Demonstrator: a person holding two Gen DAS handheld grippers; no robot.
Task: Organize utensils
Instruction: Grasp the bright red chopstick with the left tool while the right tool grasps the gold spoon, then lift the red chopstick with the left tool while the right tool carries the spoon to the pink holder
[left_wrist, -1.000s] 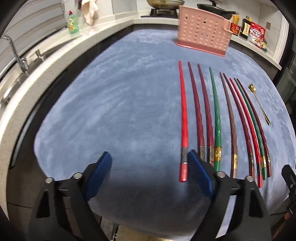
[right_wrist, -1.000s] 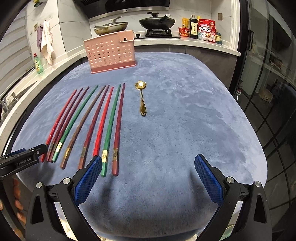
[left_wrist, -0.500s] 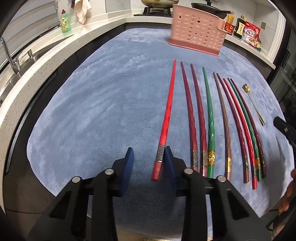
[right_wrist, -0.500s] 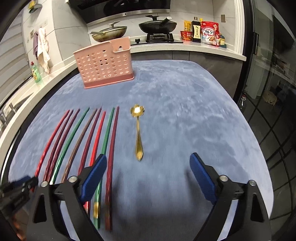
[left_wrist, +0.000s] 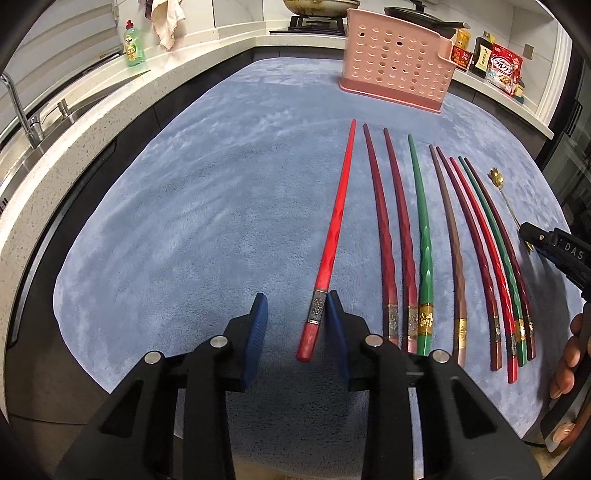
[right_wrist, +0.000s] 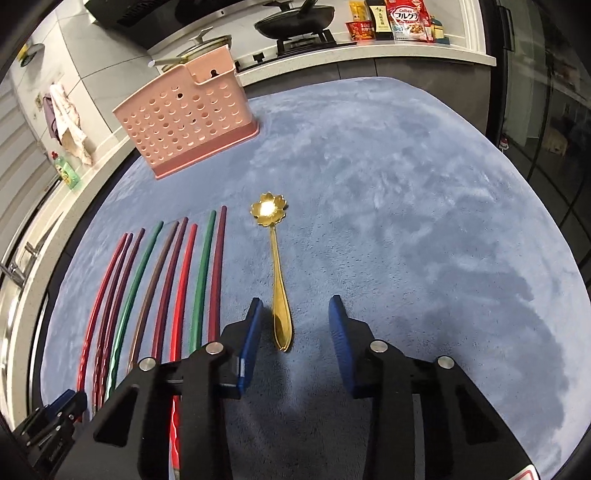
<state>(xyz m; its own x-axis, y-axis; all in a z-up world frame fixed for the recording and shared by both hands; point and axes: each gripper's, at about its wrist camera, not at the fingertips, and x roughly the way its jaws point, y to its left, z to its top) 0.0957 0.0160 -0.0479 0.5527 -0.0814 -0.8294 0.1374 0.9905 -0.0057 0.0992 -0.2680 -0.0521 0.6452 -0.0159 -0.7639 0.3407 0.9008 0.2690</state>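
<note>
Your left gripper (left_wrist: 295, 328) straddles the butt end of the bright red chopstick (left_wrist: 334, 236), jaws partly open. The right pad looks to be touching or just beside the stick's metal band, the left pad stands apart. Nothing is clamped yet.

Your right gripper (right_wrist: 295, 332) is also partly open, around the tail of the gold spoon (right_wrist: 277, 280). The handle sits nearer the left pad, with no contact that I can see.

Layout: the bright red chopstick lies alone on the blue mat (left_wrist: 184, 221), left of the row of other chopsticks (left_wrist: 458, 251), all with butts toward the mat's near edge. The spoon lies just right of that row. The pink holder (right_wrist: 184, 125) stands at the far edge.

Handling, my read:
- The chopstick looks light, rigid and lacquered, so probably slick. The faceted thick end and metal band give the pads more bite than the tapered tip. A butt grip leaves a long lever, so expect the tip to droop or swing.
- The spoon looks like thin polished metal, light and stiff. Its handle lies low in the plush, so get the pads down into the pile and centre the handle before closing.
- The soft mat lets both pads press down without scraping.
</note>
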